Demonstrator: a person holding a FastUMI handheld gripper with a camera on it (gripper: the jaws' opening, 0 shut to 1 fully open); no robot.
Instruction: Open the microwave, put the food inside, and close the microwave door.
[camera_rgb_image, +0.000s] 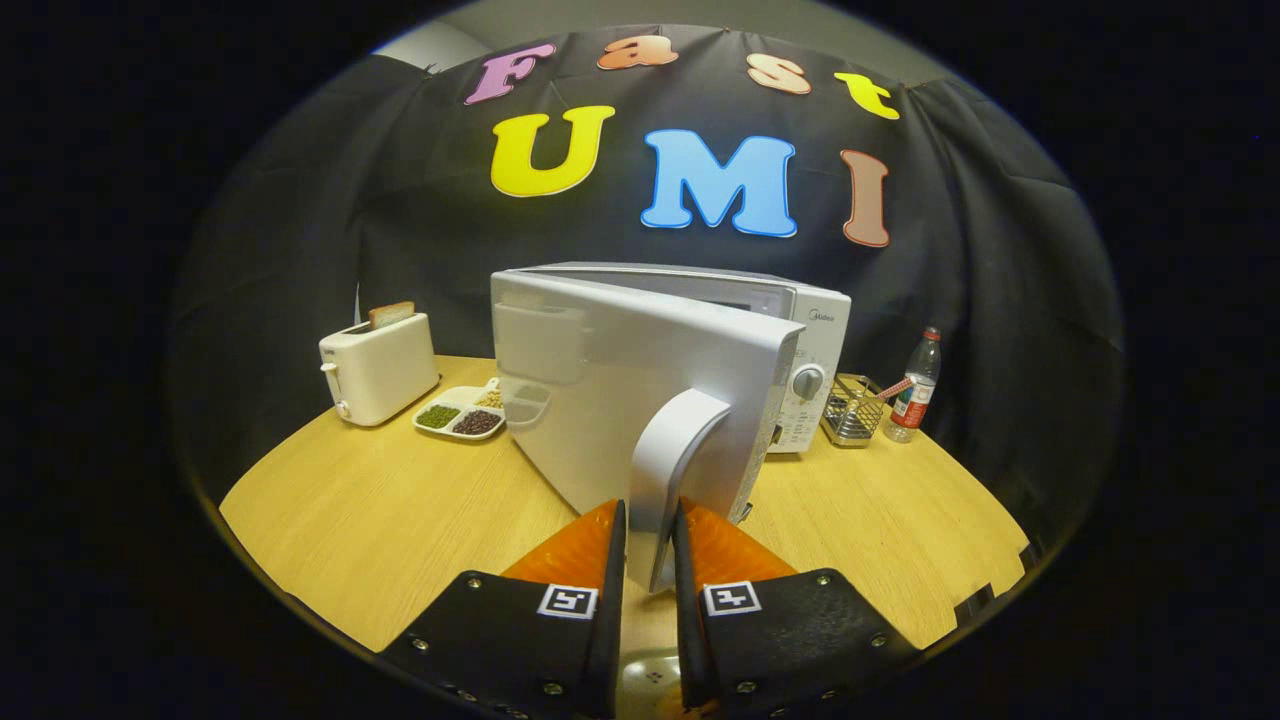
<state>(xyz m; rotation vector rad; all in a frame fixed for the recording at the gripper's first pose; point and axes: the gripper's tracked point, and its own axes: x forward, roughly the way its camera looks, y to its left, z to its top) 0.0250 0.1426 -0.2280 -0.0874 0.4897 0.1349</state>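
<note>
Clamped with the gripper (650, 545) on the door handle (675, 470), one finger either side. Microwave (800, 330) at the back middle of the desk (380, 520), between toaster (378, 368) and wire basket (852, 410); white door (610, 390) swung partly open. Opening under way (seemingly); loading the food tray (462, 414) and closing left.

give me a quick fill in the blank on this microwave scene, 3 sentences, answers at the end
1. The gripper is shut on the door's ____.
2. The microwave door is swung partly ____.
3. A slice of bread sticks up from the ____ left of the divided tray.

Missing words: handle; open; toaster
</note>
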